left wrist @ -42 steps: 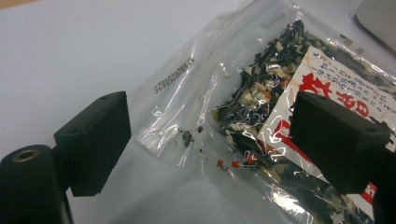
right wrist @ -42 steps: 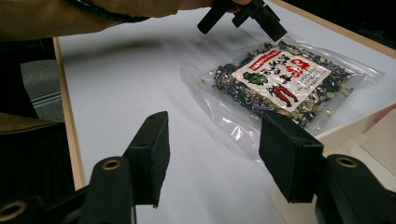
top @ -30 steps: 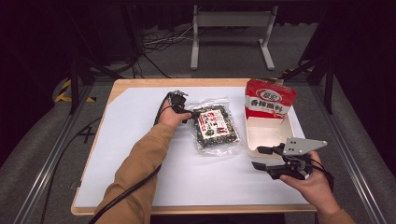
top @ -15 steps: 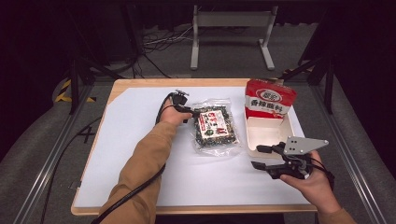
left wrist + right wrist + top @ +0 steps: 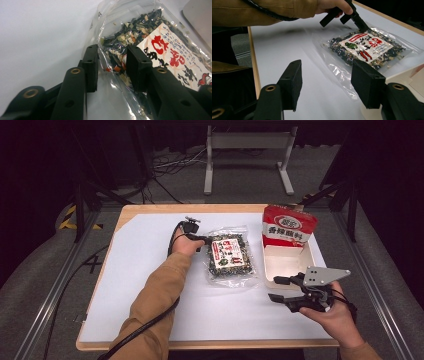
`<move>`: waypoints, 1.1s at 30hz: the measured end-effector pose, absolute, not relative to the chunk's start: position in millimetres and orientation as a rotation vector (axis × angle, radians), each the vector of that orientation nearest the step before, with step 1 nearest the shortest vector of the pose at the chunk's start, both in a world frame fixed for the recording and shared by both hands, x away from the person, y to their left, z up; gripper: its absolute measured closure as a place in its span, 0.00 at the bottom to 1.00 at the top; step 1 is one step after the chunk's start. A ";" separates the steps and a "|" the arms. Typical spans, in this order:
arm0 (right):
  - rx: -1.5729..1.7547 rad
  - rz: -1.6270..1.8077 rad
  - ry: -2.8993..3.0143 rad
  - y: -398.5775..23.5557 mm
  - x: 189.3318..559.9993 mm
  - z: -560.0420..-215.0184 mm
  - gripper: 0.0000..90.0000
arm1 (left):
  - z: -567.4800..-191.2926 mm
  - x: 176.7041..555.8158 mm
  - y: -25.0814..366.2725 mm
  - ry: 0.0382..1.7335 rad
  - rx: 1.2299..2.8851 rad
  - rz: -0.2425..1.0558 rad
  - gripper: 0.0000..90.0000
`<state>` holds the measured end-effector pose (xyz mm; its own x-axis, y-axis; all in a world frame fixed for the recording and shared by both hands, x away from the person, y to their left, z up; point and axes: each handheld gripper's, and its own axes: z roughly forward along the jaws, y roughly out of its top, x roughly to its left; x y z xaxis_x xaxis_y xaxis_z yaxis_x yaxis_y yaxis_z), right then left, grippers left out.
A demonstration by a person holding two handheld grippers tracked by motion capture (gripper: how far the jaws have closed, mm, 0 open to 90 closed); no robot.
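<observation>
Plastic wrap, clear and crinkled, blurs the dried mix inside the flat seaweed bag (image 5: pixel 228 259) (its label is red and white). The bag lies mid-table, nearer the far edge. The left gripper (image 5: pixel 111 66) has just been closing on its corner; whether the pads press, I cannot tell. The right gripper (image 5: pixel 278 289) waits with jaws apart near the front right corner.

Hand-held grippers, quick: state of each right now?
Left hand-held gripper: jaws have just been closing around the corner of the clear snack bag; firm grip cannot be told.
Right hand-held gripper: open, empty.
</observation>
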<state>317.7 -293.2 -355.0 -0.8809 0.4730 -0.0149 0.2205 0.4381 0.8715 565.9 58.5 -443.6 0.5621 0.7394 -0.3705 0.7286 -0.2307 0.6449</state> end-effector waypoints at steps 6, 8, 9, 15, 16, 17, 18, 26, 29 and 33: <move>0.600 1.414 2.443 -293.4 317.6 -356.5 0.47 | -441.8 564.6 56.5 1.195 1.980 0.035 0.79; 0.600 1.415 2.443 -293.8 317.3 -356.6 0.47 | -440.6 564.4 55.2 1.208 1.980 0.039 0.81; 0.600 1.413 2.442 -294.0 317.1 -356.7 0.48 | -440.3 564.5 55.5 1.236 1.965 0.028 0.82; 0.598 1.410 2.440 -296.0 316.6 -356.5 0.48 | -438.1 565.0 54.2 1.250 1.974 0.036 0.86; 0.596 1.407 2.439 -296.2 316.7 -356.5 0.48 | -437.9 564.4 53.5 1.249 1.973 0.043 0.87; 0.596 1.406 2.440 -296.4 316.7 -356.6 0.48 | -438.1 563.8 52.8 1.245 1.971 0.054 0.87; 0.596 1.406 2.440 -296.7 316.7 -356.6 0.48 | -438.1 563.4 52.5 1.238 1.971 0.059 0.88; 0.584 1.398 2.435 -298.0 316.2 -354.9 0.50 | -433.9 559.7 54.0 1.236 1.944 0.072 0.90; 0.584 1.398 2.432 -298.5 316.8 -354.5 0.50 | -428.0 557.0 56.4 1.221 1.934 0.079 0.91; 0.582 1.397 2.432 -298.5 317.2 -354.2 0.50 | -415.9 552.6 62.8 1.192 1.908 0.094 0.91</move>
<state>317.2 -298.5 -354.2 -0.8808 0.4720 -0.0385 0.2046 0.4526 0.8680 552.6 62.8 -415.9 0.5406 0.7632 -0.3541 0.6985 -0.1726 0.6945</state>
